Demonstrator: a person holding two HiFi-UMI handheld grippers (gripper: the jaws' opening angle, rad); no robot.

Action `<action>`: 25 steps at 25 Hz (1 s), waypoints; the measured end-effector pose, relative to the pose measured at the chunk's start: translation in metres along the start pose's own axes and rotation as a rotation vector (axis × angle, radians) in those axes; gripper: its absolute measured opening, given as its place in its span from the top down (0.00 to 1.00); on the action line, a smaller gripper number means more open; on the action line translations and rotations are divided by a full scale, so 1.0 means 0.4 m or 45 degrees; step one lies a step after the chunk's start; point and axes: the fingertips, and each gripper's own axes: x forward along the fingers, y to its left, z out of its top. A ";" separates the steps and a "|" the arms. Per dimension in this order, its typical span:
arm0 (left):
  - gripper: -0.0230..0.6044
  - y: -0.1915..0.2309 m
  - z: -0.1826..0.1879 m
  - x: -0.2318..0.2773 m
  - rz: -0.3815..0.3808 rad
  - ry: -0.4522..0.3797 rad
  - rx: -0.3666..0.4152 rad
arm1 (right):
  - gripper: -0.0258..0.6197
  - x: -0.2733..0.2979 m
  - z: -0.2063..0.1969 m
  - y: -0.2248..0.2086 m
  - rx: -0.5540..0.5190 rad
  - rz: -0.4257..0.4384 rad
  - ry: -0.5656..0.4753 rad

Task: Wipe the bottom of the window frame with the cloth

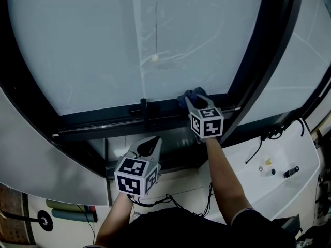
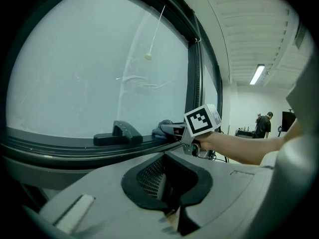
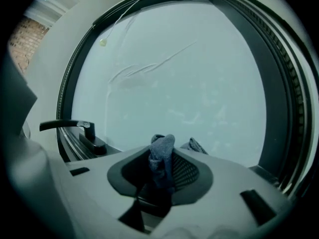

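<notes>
Hanging below the sill, the left gripper [image 1: 149,144] has its jaws pressed together, nothing between them. The right gripper [image 1: 198,103] pinches a crumpled blue-grey cloth [image 3: 161,153]. It bunches between the jaws and pokes past their tips onto the window frame [image 1: 98,121] bottom rail.

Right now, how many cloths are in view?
1. The blue cloth is clamped in the right tool, at the bottom window frame, right of the handle. The left tool holds none.

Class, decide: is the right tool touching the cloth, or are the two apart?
Touching. The right gripper view shows the cloth pinched between the jaws of the right tool, which are shut on it.
</notes>
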 end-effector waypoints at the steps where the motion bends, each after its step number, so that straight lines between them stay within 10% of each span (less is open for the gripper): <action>1: 0.95 0.009 -0.003 -0.008 0.010 0.002 -0.005 | 0.78 0.005 0.003 0.022 -0.010 0.007 0.003; 12: 0.95 0.075 -0.011 -0.098 0.074 -0.012 -0.030 | 0.78 0.039 0.026 0.210 -0.010 0.100 0.007; 25: 0.95 0.033 -0.001 -0.104 0.034 -0.026 -0.008 | 0.78 -0.079 0.115 0.119 -0.034 0.023 -0.176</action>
